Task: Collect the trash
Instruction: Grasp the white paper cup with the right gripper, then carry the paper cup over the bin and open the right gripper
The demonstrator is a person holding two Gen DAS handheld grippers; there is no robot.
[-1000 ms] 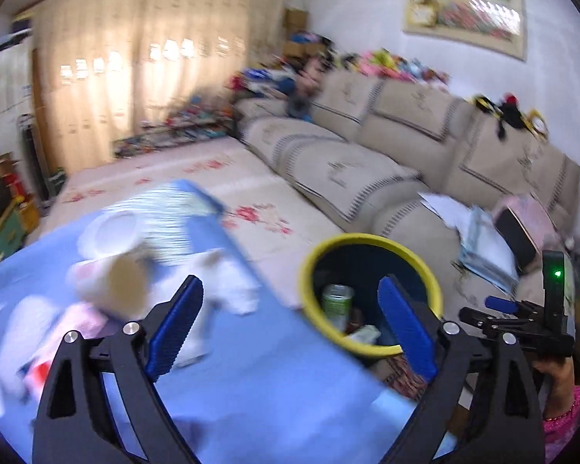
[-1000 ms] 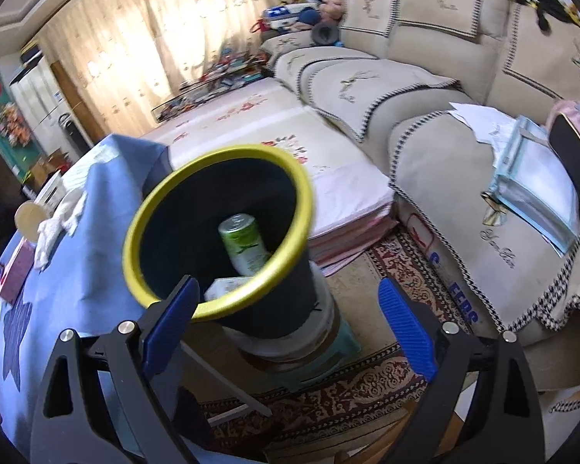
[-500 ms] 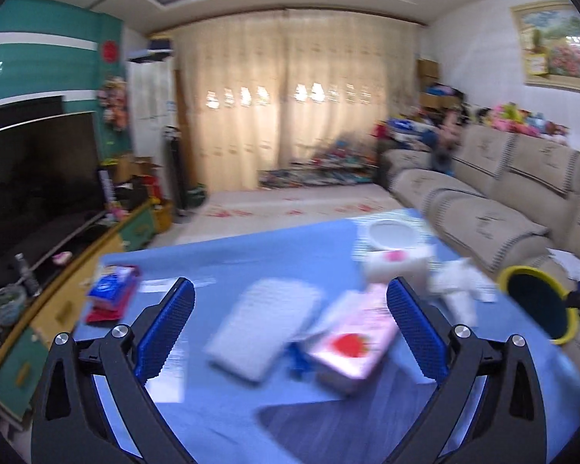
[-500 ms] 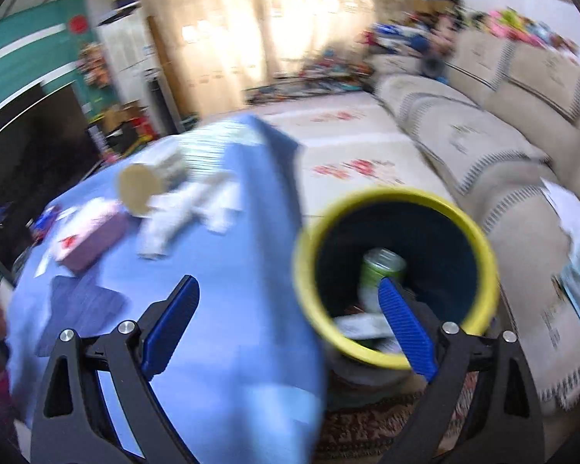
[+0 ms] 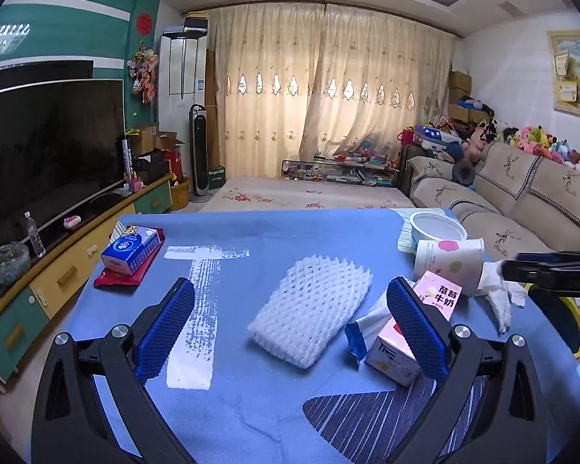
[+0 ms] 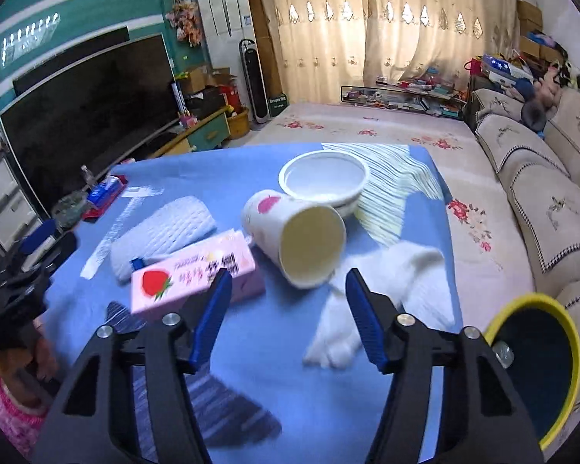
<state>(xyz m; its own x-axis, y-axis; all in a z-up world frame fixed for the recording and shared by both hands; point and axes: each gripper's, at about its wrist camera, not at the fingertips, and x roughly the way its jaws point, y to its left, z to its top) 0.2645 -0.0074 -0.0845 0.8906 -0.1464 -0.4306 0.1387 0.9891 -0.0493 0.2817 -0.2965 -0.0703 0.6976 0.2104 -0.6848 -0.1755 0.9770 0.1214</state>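
1. The paper cup (image 6: 295, 239) lay on its side on the desk (image 6: 290, 367), beside the strawberry milk carton (image 6: 193, 274).
2. The right hand-held gripper (image 6: 286, 309) was closing, nothing between its jaws; the left hand-held gripper (image 5: 290, 324) was spread, empty.
3. The cup looked light and crushable; pinching its rim gently seemed best.

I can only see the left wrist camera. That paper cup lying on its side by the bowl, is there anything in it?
Observer: No. The right wrist view looks straight into the paper cup, and it is empty.
Operator: I only see a bit of yellow. What's in the bin?
Observer: One small shiny thing shows low inside the yellow-rimmed bin.
Operator: Is the other gripper holding something?
Observer: No. The right gripper is closing its jaws with nothing between them; the cup lies just beyond its tips.
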